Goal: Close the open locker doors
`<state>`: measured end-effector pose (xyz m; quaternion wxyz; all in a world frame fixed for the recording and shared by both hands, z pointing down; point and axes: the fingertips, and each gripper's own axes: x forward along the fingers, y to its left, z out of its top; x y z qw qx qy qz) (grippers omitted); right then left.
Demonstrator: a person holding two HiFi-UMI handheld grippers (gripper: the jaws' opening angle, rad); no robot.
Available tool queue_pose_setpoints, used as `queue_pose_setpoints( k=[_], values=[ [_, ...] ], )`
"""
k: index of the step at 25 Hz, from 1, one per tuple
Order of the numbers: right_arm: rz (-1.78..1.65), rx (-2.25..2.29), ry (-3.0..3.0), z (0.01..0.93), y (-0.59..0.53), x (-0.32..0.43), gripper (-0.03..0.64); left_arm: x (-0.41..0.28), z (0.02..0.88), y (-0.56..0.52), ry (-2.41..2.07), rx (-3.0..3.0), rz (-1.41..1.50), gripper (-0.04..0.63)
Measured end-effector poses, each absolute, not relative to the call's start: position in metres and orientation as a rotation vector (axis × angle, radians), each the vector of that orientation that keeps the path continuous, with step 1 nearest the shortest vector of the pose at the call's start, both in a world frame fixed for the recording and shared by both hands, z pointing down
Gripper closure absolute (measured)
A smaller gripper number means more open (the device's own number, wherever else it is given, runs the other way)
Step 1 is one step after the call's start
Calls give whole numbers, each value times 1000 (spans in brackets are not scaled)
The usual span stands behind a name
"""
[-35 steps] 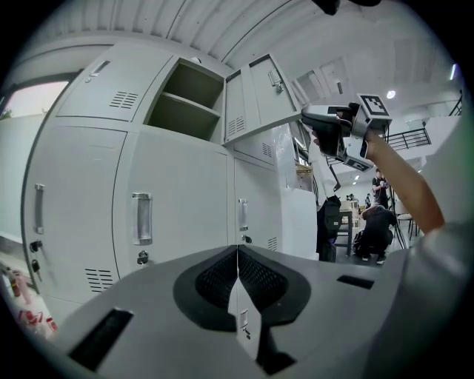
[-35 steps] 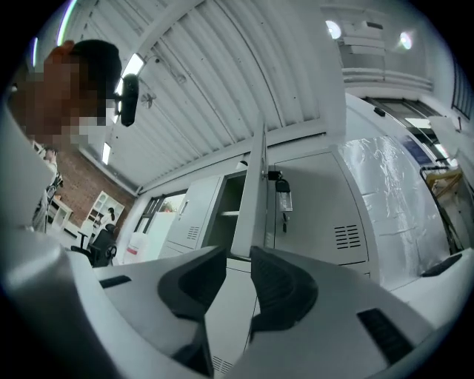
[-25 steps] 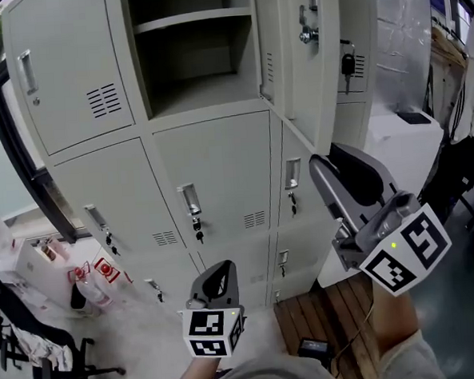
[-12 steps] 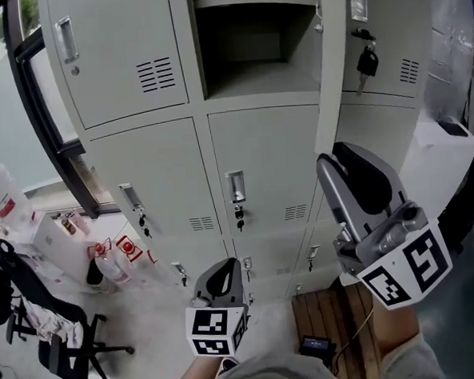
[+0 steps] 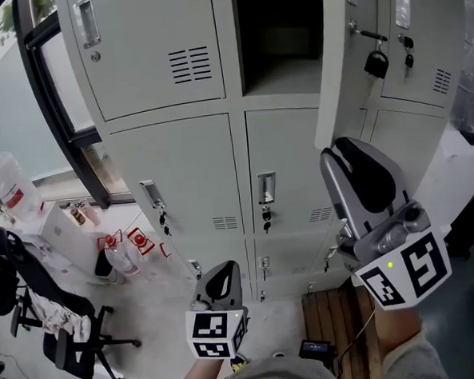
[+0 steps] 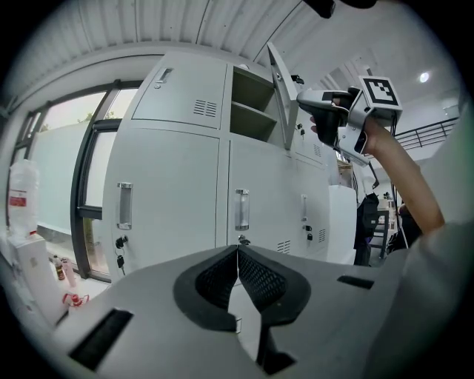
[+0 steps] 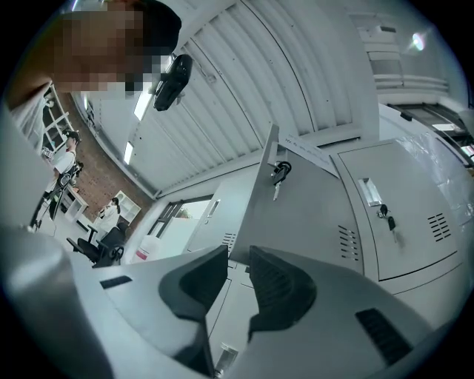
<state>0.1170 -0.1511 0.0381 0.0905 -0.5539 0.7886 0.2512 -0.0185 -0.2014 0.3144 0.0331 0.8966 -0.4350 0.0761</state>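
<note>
A bank of grey lockers fills the head view. One upper compartment stands open, and its door swings out toward me, edge-on, with keys hanging from its lock. My right gripper is raised just below and in front of that door's lower edge, not touching it; its jaws stand a narrow gap apart with nothing between them. In the right gripper view the door rises past the right gripper. The left gripper hangs low, shut and empty; its view shows the open door.
A dark window frame borders the lockers on the left. Below it are a white jug, red-and-white bottles and an office chair. A wooden pallet lies by my feet. A white cabinet stands at the right.
The head view has swung left, so the lockers slid right and the open door now looks edge-on. Both grippers stay at about the same places in the view.
</note>
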Motion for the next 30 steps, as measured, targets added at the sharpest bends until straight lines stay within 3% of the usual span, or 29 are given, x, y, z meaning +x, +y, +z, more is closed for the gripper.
queue_pose_setpoints(
  k=[30],
  values=[
    [733, -1724, 2367, 38, -274, 94, 541, -62, 313, -260, -1409, 2716, 220, 586]
  ],
)
